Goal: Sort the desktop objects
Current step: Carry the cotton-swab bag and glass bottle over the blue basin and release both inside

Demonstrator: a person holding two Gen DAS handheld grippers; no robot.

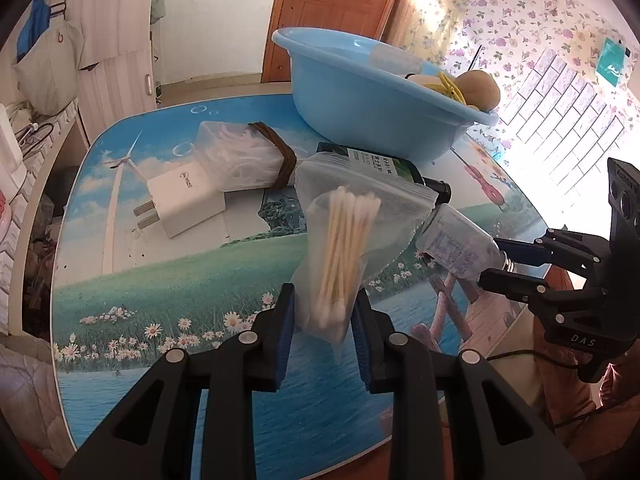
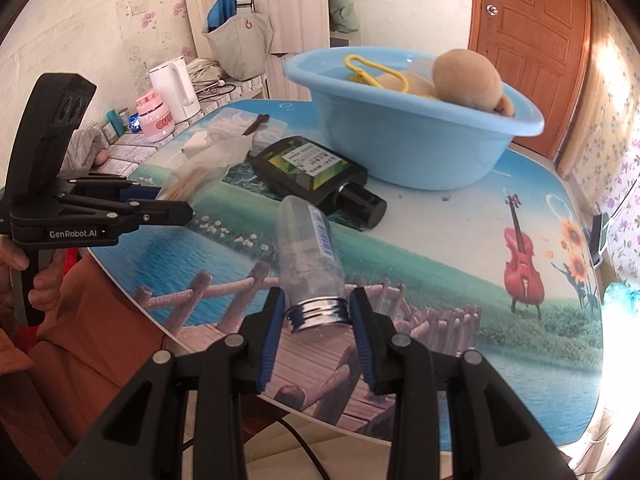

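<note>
My left gripper (image 1: 323, 312) is shut on a clear bag of cotton swabs (image 1: 342, 248) and holds it above the table; it also shows in the right wrist view (image 2: 172, 204). My right gripper (image 2: 318, 312) is shut on the silver-threaded neck of a clear plastic bottle (image 2: 306, 240), lifted over the table's near edge; the bottle also shows in the left wrist view (image 1: 456, 246). A blue basin (image 2: 400, 136) at the back holds a tan plush toy (image 2: 466, 76) and a yellow clip (image 2: 364, 70).
A dark bottle with a green label (image 2: 312, 168) lies in front of the basin. A white charger plug (image 1: 180, 204) and a clear box tied with brown band (image 1: 240, 156) lie on the picture-printed table (image 1: 160, 280). A kettle (image 2: 174, 88) stands on the counter.
</note>
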